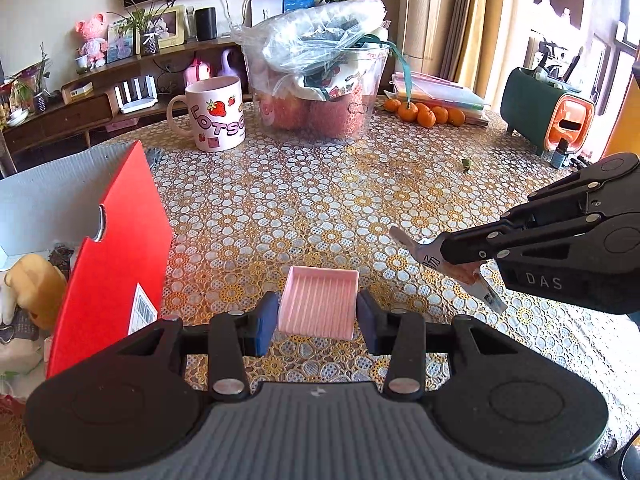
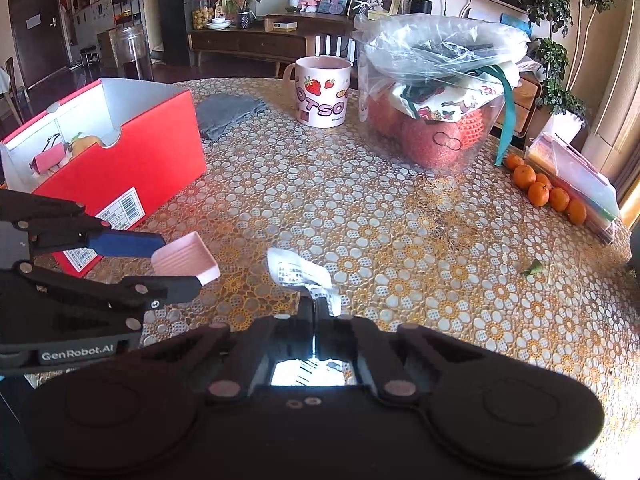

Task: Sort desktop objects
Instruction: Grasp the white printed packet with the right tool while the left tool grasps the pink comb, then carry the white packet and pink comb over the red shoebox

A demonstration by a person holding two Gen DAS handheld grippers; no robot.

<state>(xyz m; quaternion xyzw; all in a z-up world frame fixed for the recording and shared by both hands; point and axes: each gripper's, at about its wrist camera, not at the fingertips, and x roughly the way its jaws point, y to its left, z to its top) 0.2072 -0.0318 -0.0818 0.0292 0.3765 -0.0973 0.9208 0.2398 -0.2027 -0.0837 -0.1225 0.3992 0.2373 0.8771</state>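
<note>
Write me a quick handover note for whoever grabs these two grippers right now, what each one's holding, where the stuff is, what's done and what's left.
Left gripper: shut on the pink tray, held above the table, beside the red box.
Right gripper: shut on a white printed packet, also off the table.
Done: the red box already holds a pink binder clip and a yellow item.
Left: place the tray and the packet, probably in the box. A grey cloth lies behind the box; a small green scrap is on the right.
Mug, tangerines untouched.
</note>
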